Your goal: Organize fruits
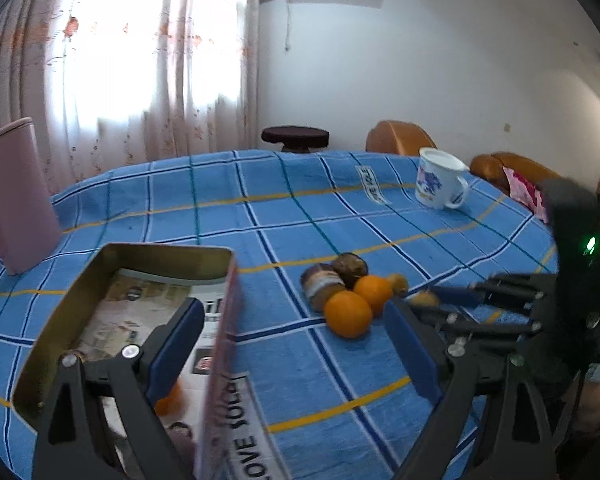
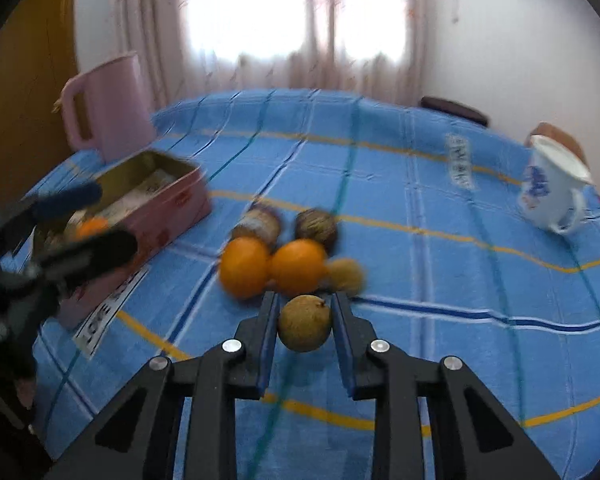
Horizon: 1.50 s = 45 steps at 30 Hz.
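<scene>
Closest in the right wrist view: right gripper (image 2: 305, 322) clamped on a small brownish-green fruit (image 2: 305, 323), both blue pads pressed to its sides, held just above the blue checked tablecloth (image 2: 440, 280). Just beyond the fingertips, the remaining pile: two oranges (image 2: 274, 266) side by side and touching, a small tan fruit (image 2: 346, 276) to their right, two dark round fruits (image 2: 286, 224) behind. Off to the left, the pink tin box (image 2: 168, 200), open-topped, one orange piece (image 2: 93, 227) already inside on a paper lining.

Left gripper (image 1: 296, 340) spread wide and empty, one finger hanging over the box interior, the other over bare cloth, beside the pile but apart from it.

Farther back: pink pitcher (image 2: 108, 112) behind the box, white printed mug (image 2: 552, 188) at the far right of the table, curtained window (image 2: 292, 12) beyond.

Step in hand, by judgement: one fruit picked, transfer to the box pending. Next move likely calls for a leftward carry across the pile, high enough to clear the oranges and the box wall, then release over the lining. Worth avoiding: collision with the left gripper over the box.
</scene>
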Available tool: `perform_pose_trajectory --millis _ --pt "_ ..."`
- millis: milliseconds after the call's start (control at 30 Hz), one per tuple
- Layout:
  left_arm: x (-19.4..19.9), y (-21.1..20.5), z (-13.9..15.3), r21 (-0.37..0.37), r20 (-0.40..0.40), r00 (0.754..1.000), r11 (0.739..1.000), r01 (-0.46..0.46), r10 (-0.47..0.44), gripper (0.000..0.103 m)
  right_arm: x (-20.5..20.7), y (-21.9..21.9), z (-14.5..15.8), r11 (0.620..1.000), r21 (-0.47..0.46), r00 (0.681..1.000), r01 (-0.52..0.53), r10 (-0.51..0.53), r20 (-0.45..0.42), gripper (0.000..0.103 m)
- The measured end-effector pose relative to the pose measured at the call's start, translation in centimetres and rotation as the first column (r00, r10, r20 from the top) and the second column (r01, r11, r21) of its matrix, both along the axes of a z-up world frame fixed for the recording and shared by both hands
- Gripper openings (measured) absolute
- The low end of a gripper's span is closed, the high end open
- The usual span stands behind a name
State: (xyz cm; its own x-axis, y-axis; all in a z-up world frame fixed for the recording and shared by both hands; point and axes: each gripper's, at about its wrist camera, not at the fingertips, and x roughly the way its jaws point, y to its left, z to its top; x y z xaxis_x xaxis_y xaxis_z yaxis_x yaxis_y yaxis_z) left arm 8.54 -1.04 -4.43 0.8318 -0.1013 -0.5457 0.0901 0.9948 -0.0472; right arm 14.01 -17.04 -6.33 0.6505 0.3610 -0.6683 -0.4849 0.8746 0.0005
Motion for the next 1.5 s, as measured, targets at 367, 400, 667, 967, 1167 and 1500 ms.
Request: perform_pose_trajectory --millis 367,400,667,967,1167,1500 --pt "4.7 -3.3 -2.7 -0.028 -0.169 0.984 0.998 0.057 -0.061 0.059 0.7 -2.3 0.9 0.996 0.048 0.995 0.078 -0.081 0.062 0.028" --pt "4.9 -3.5 -3.0 -0.033 -0.186 0.98 0.998 0.06 -0.065 0.058 0.7 -2.4 0.9 0.996 0.051 0.995 0.074 -0.077 0.062 0.028" --pt "6.3 -3.8 -3.9 -0.071 -0.255 0.963 0.995 0.069 -0.085 0.041 0.2 -2.5 1.2 0.996 0.065 0.995 0.059 -0.064 0.081 0.028" --pt "4.7 -3.3 -2.8 -0.085 -0.173 0.981 0.994 0.075 -0.089 0.04 -0.7 -2.9 1.9 0.993 0.109 0.991 0.038 -0.051 0.12 0.028" --pt "3.8 -3.1 -1.9 -0.075 -0.105 0.991 0.995 0.073 -0.08 0.04 -1.3 -3.0 2.3 0.992 0.126 0.987 0.024 -0.043 0.155 0.028" --pt "2.7 -3.2 -1.0 -0.05 -0.02 0.998 0.997 0.059 -0.06 0.04 -2.3 -3.2 2.7 0.989 0.146 0.979 -0.003 -0.027 0.202 0.028"
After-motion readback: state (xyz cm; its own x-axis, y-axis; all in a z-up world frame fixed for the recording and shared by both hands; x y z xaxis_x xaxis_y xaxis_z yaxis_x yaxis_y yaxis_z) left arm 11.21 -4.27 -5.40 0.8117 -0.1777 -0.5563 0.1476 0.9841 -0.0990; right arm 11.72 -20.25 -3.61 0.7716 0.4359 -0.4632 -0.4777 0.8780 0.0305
